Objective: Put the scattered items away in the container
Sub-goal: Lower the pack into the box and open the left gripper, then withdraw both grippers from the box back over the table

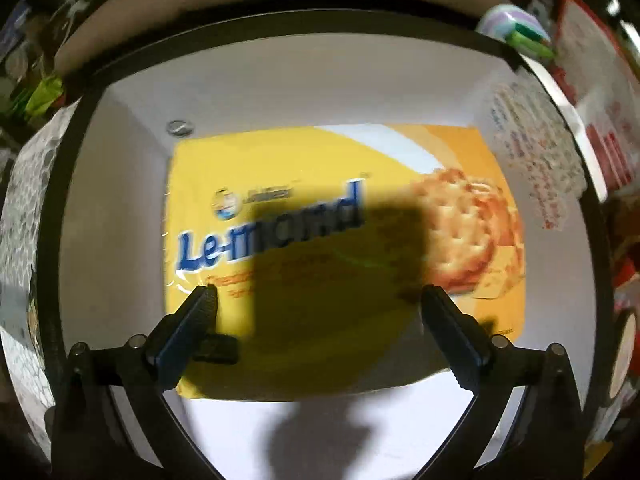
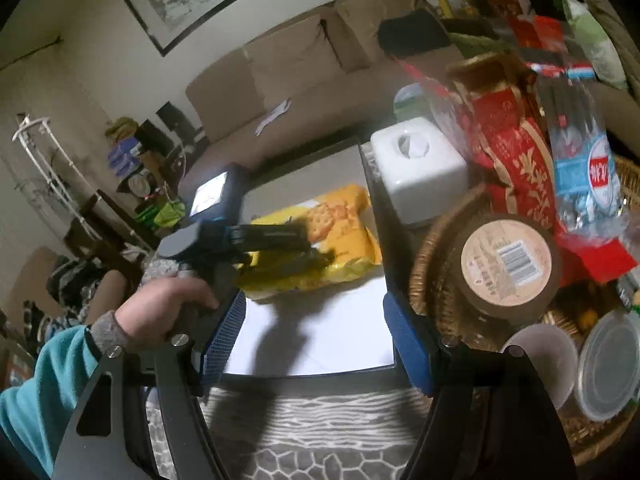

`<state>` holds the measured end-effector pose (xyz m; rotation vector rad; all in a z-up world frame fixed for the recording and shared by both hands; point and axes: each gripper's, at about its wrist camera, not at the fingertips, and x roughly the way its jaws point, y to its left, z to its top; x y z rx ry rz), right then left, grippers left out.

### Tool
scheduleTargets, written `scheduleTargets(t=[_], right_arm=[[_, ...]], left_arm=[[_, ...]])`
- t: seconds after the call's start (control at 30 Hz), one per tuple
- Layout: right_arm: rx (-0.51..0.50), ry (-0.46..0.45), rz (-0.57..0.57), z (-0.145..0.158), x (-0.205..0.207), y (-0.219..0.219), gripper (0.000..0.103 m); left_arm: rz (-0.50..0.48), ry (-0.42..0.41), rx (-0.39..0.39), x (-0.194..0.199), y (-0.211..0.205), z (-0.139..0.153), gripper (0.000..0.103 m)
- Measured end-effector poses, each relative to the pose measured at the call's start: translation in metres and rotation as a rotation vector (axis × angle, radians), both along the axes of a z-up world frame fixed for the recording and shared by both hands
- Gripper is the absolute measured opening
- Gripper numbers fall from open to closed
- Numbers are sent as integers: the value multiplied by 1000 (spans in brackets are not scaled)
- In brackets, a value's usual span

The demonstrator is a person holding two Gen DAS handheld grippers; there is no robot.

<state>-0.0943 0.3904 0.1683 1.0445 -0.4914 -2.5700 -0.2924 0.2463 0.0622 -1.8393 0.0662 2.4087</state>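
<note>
A yellow cracker packet lies flat on the white floor of a black-rimmed container. My left gripper points down into the container, jaws wide open just above the packet, with no pad pressing on it. In the right wrist view the same packet lies in the container; a person's hand holds the left gripper over it. My right gripper hangs open over the container's near edge with nothing between its fingers.
A wicker basket to the right holds a round brown tub, red packets and lidded plastic cups. A white tissue box stands beyond it. A small metal disc lies in the container's far left corner. Patterned cloth covers the table.
</note>
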Motion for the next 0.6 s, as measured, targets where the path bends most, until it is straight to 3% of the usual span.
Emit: scheduleTargets(t=[0.17, 0.3, 0.4, 0.47, 0.6], right_arm=[[-29, 2, -19, -2, 4, 10, 74], [-43, -5, -16, -4, 4, 11, 74], [-42, -5, -14, -4, 4, 9, 74], [-37, -7, -12, -4, 5, 7, 74], [-31, -7, -7, -4, 4, 6, 74]], left_arm=[[-67, -78, 74, 27, -10, 13, 103], [-76, -182, 130, 49, -31, 4, 103], [-118, -203, 80, 57, -28, -13, 103], [-94, -232, 86, 56, -26, -26, 103], [-26, -293, 202, 48, -20, -43, 103]])
